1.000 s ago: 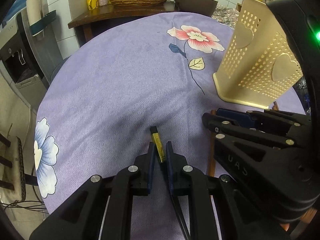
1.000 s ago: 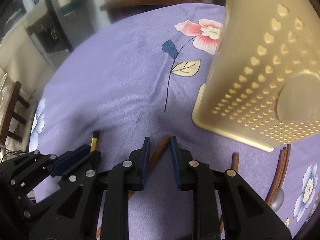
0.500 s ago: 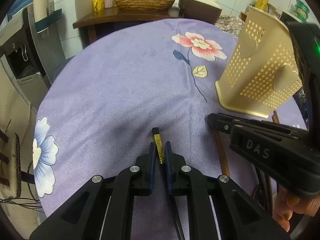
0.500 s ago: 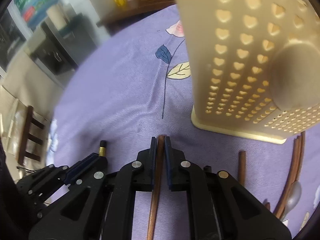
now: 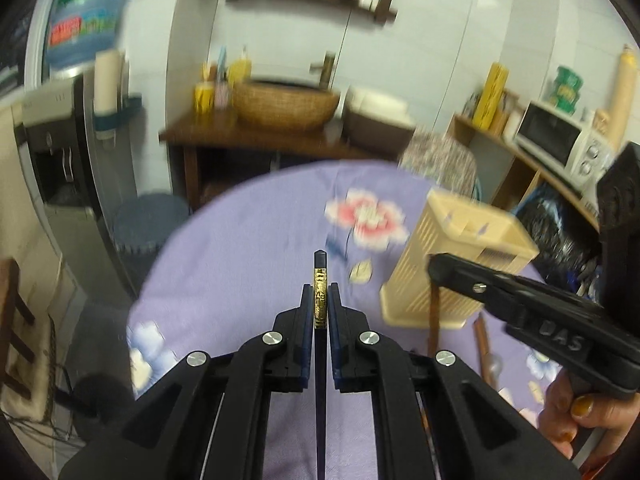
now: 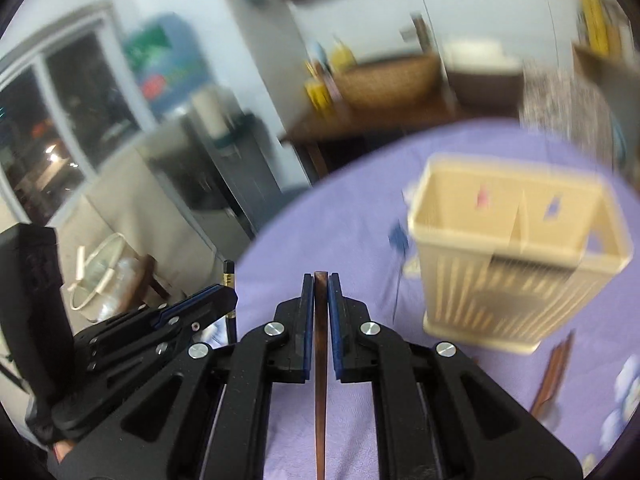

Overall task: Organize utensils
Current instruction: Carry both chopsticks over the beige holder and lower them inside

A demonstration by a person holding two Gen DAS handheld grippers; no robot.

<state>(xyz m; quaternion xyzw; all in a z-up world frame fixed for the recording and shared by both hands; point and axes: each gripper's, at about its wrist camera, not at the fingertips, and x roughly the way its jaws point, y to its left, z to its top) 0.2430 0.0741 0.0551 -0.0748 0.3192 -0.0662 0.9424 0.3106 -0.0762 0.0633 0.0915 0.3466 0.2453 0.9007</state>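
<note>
- Left tongs (image 5: pixel 320 300) closed on dark gold-banded chopstick (image 5: pixel 320 280); right tongs (image 6: pixel 320 292) closed on brown chopstick (image 6: pixel 320 320); both held above bench (image 5: pixel 240 248), short of cream holder (image 6: pixel 520 264).
- Risk: thin sticks pivoting in pads, tips catching holder rim or divider, tipping light holder.
- More utensils (image 6: pixel 554 372) lying beside holder base.
- Purple floral cloth (image 6: pixel 320 216); sideboard with woven basket (image 5: pixel 286 106) behind holder.

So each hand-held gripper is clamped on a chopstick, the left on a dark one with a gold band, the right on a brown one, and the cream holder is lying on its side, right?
Not quite. The cream holder stands upright with its open top facing up, as the right wrist view shows. The rest holds: the left hand-held gripper is shut on the dark chopstick with a gold band, and the right hand-held gripper on the brown chopstick.
</note>
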